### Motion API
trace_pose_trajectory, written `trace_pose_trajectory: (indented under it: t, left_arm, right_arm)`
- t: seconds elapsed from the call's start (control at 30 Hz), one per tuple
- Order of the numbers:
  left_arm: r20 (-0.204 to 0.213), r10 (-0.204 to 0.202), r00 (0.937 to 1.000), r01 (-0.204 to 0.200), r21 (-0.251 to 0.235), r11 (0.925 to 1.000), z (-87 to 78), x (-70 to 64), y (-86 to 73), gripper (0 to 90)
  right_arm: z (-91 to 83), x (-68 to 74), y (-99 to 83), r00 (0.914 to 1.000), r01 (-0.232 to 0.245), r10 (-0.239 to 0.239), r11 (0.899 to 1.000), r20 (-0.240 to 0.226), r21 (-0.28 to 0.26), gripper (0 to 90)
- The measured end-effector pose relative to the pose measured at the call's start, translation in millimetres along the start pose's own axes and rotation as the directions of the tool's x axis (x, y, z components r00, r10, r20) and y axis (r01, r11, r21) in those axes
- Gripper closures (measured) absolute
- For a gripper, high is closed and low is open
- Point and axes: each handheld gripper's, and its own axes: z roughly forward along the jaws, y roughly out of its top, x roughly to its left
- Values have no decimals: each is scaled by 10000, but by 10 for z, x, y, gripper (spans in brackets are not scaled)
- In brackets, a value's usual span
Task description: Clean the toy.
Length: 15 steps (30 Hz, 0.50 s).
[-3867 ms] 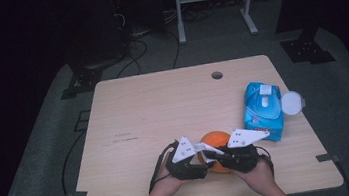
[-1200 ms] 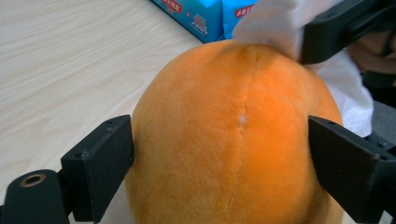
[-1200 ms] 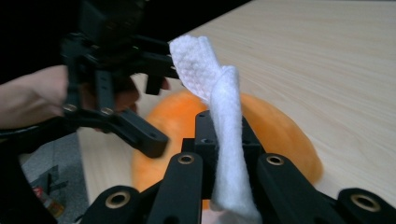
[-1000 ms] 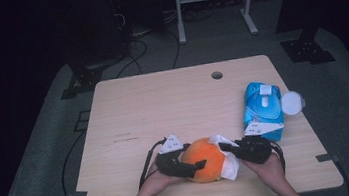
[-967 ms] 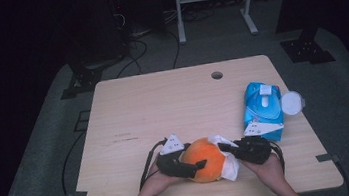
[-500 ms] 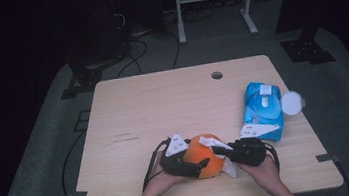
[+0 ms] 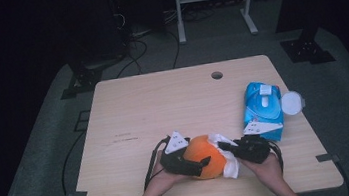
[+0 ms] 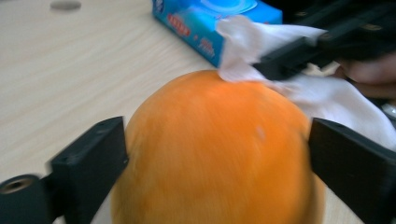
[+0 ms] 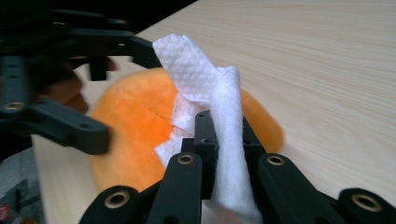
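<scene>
A fuzzy orange ball [image 7: 204, 156] sits near the table's front edge, clamped at its sides between the jaws of my left gripper [image 7: 198, 164]. In the left gripper view the ball [image 8: 215, 154] bulges between the two black jaws. My right gripper [image 7: 224, 147] is shut on a white wipe [image 7: 229, 167] and presses it against the ball's right side. In the right gripper view the wipe [image 9: 196, 65] sticks up from the closed jaws of the right gripper [image 9: 222, 128], against the ball [image 9: 135, 121].
A blue pack of wipes [image 7: 263, 110] lies to the right, its white round lid [image 7: 292, 102] flipped open beside it. The table [image 7: 163, 104] has a small hole [image 7: 217, 75] near its far edge. Cables and a metal stand are on the floor behind.
The right gripper has slid the wipe across the ball's top and right side. The left gripper has kept its hold and shifted the ball slightly.
</scene>
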Motion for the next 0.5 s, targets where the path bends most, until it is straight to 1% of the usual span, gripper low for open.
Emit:
trace_pose_trajectory:
  t: [0.03, 0.07, 0.1, 0.13, 0.17, 0.2, 0.27, 0.33, 0.37, 0.4, 0.43, 0.47, 0.5]
  left_arm:
    - [-6, 147, 9999, -147, 33, 9999, 7, -5, -16, 64]
    - [22, 215, 9998, -215, -38, 9998, 10, -13, -30, 94]
    - [8, 355, 9994, -355, 16, 9994, 5, -24, -35, 138]
    - [-85, 683, 9976, -683, 77, 9976, -5, -44, -35, 185]
    - [-186, 975, 9951, -972, 125, 9952, -19, -68, -33, 221]
    - [-196, 1133, 9934, -1130, 131, 9935, -29, -85, -37, 241]
    - [-141, 1349, 9908, -1347, 122, 9908, -47, -100, -51, 255]
    - [6, 1357, 9907, -1357, 53, 9907, -61, -92, -59, 244]
    - [96, 1275, 9918, -1275, -11, 9918, -63, -84, -58, 226]
    - [166, 1161, 9931, -1161, -29, 9932, -63, -67, -53, 196]
    - [187, 906, 9957, -905, -53, 9959, -56, -46, -44, 157]
    - [164, 540, 9984, -540, -30, 9985, -47, -16, -35, 100]
    - [175, 163, 9997, -164, 53, 9999, -34, 17, -36, 63]
  right_arm:
    - [8, 47, 18, 9998, 76, -77, 10000, -158, -62, 829]
    - [4, 92, 41, 9993, 197, -201, 9997, -312, -150, 827]
    - [-2, 128, 63, 9986, 305, -316, 9992, -435, -267, 827]
    - [-4, 149, 79, 9979, 365, -382, 9988, -514, -336, 827]
    - [-2, 156, 84, 9982, 401, -415, 9986, -438, -338, 827]
    - [3, 141, 72, 9987, 396, -406, 9988, -320, -302, 827]
    - [13, 51, 18, 9999, 73, -75, 9998, -109, -205, 825]
    - [10, -49, -33, 9991, -157, 160, 9999, 386, -68, 825]
    - [3, -80, -50, 9981, -233, 233, 9997, 577, -9, 826]
    - [-4, -97, -61, 9976, -329, 326, 9995, 612, 30, 826]
    - [-5, -97, -62, 9976, -372, 370, 9993, 580, 17, 827]
    - [-1, -82, -53, 9979, -292, 289, 9996, 584, 44, 828]
    - [5, -62, -42, 9983, -182, 178, 9998, 561, 56, 828]
